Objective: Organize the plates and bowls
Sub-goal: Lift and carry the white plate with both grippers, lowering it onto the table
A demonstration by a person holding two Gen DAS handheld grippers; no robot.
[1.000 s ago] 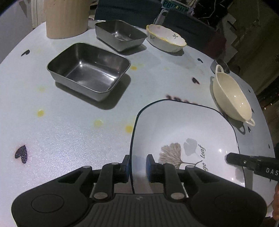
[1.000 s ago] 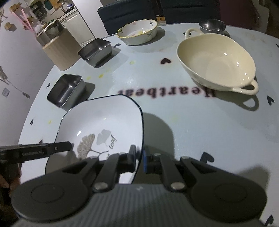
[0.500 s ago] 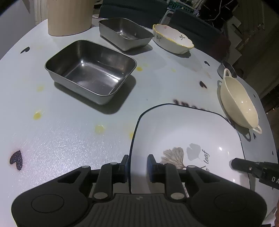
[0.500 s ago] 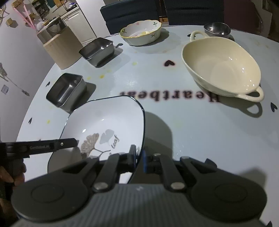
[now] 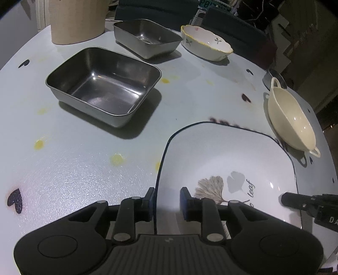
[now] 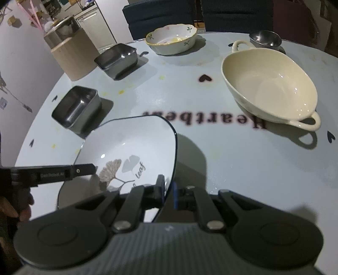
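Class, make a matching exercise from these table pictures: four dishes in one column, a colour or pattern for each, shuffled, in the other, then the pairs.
Column one:
1. square plate
2. two-handled bowl
3. scalloped bowl
4. rectangular tray

Column two:
A. plain cream
B. shiny grey metal
C. white, dark rim, leaf print
D. white, yellow edge, small green sprigs

Pairs: 1-C, 2-A, 3-D, 4-B

Probably a home dining room: table [image 6: 232, 160], chairs [image 6: 160, 17], kitchen cabinets [image 6: 95, 27].
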